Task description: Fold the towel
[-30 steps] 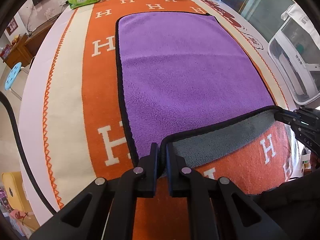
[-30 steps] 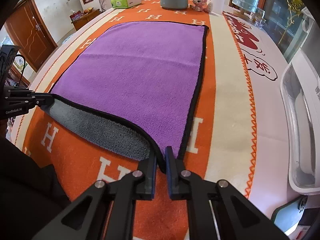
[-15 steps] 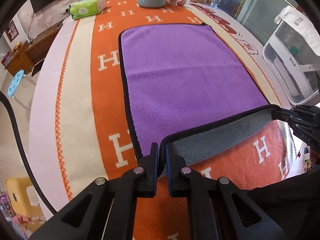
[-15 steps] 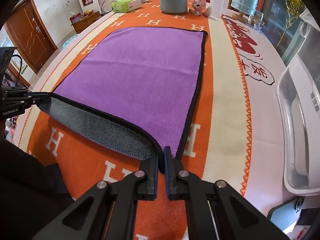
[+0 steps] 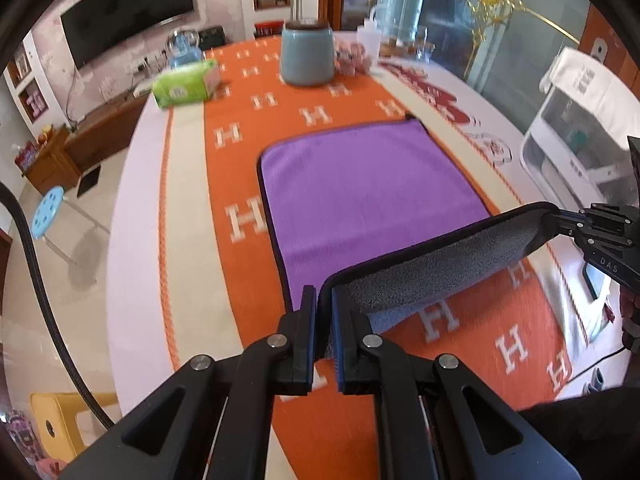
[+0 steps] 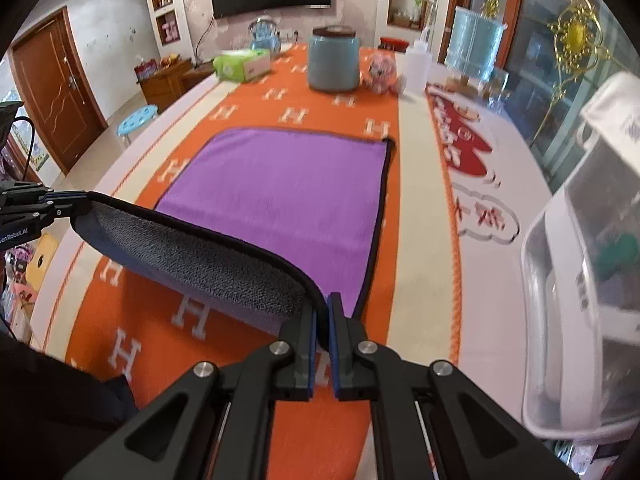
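A purple towel (image 5: 360,192) with a grey underside and black edging lies on the orange H-patterned table runner (image 5: 240,132). My left gripper (image 5: 325,312) is shut on the towel's near left corner. My right gripper (image 6: 322,316) is shut on the near right corner. Both corners are raised above the table, so the near edge hangs between them with the grey underside (image 6: 192,260) showing. The far half of the towel (image 6: 280,184) lies flat. Each gripper shows in the other's view: the right one (image 5: 560,216), the left one (image 6: 76,204).
At the far end stand a teal canister (image 5: 306,56), a green tissue pack (image 5: 186,84), a pink toy (image 6: 382,70) and a white bottle (image 6: 416,66). A white plastic bin (image 6: 580,280) sits off the table's right side. A blue stool (image 5: 48,212) stands at left.
Both grippers have lifted the towel's near edge higher and carried it forward. More grey underside shows, and less purple towel lies flat on the table.
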Action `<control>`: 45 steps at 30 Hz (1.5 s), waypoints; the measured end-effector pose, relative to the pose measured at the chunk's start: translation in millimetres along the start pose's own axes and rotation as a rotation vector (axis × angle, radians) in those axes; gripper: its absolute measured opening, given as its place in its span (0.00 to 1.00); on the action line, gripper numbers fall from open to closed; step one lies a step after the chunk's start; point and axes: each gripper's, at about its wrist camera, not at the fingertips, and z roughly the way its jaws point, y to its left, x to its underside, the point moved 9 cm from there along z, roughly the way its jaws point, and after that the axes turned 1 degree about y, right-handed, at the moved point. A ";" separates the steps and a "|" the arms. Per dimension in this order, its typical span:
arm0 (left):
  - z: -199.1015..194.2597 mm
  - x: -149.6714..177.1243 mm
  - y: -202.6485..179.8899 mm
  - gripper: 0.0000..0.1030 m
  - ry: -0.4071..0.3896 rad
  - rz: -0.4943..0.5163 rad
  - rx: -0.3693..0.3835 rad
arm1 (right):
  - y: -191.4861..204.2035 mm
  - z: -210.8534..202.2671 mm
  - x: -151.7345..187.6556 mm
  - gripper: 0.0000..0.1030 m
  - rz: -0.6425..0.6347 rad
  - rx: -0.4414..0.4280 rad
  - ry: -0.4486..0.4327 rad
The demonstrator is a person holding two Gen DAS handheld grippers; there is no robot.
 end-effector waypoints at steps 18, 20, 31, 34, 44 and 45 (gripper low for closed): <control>30.1 -102.1 34.6 0.05 -0.161 -0.068 -0.092 | -28.1 25.5 -103.3 0.05 0.027 0.079 -0.184; 38.7 -111.6 39.0 0.05 -0.174 -0.083 -0.099 | -31.6 33.9 -112.9 0.05 0.031 0.092 -0.195; 116.8 -143.2 59.5 0.05 -0.133 -0.125 -0.145 | -48.4 101.4 -149.6 0.05 0.023 0.129 -0.205; 135.4 -140.7 64.1 0.05 -0.111 -0.142 -0.152 | -50.0 118.1 -152.3 0.05 0.019 0.129 -0.202; 169.4 -134.5 74.7 0.13 -0.078 -0.207 -0.136 | -58.0 153.3 -149.5 0.14 0.036 0.160 -0.173; 172.0 -133.0 76.5 0.19 -0.067 -0.215 -0.138 | -60.0 155.5 -148.4 0.19 0.042 0.170 -0.164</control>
